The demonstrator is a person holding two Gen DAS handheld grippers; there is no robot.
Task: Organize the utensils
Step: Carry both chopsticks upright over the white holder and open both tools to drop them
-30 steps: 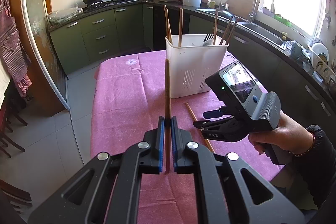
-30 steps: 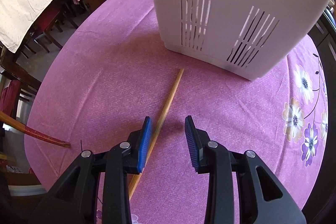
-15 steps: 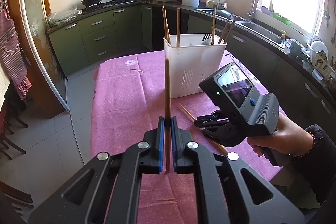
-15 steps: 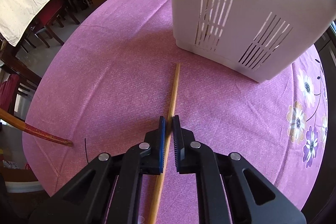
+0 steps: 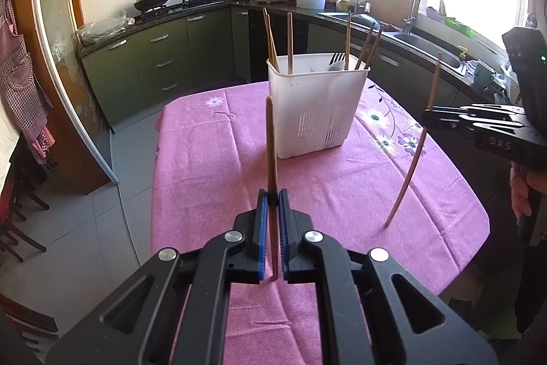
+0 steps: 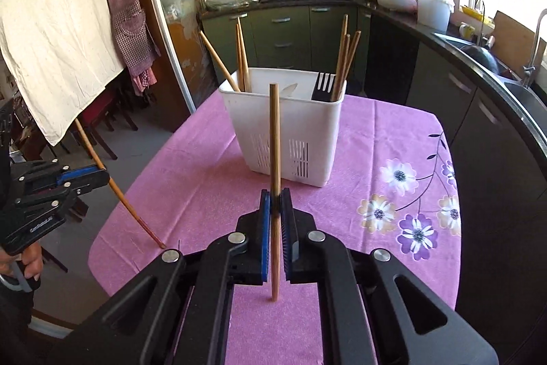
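**Both grippers held a chopstick above the table**

The left gripper (image 5: 272, 197) was clamped on a chopstick (image 5: 271, 139), its blue pads pressing the stick from both sides. The stick stood nearly upright between them, one end rising past the pads and the other hanging just behind them. Seen from the right wrist, that same stick slanted down to the table's near-left corner, where its lower tip seemed to meet the cloth.

The right gripper (image 6: 275, 202) was likewise closed on a second chopstick (image 6: 274, 132), held upright through the pads with its lower end clear above the cloth. In the left wrist view this stick slanted over the right edge of the table (image 5: 342, 194), its lower tip close to the cloth; whether it touched could not be told.

A white caddy (image 6: 283, 132) stood on the pink cloth toward the table's far edge, roughly at its middle. More chopsticks leaned in it at its two ends, and a black fork (image 6: 324, 84) stood beside the right-hand group. A hand (image 6: 29, 259) showed at the lower left of the right wrist view, gripping the left gripper's handle.
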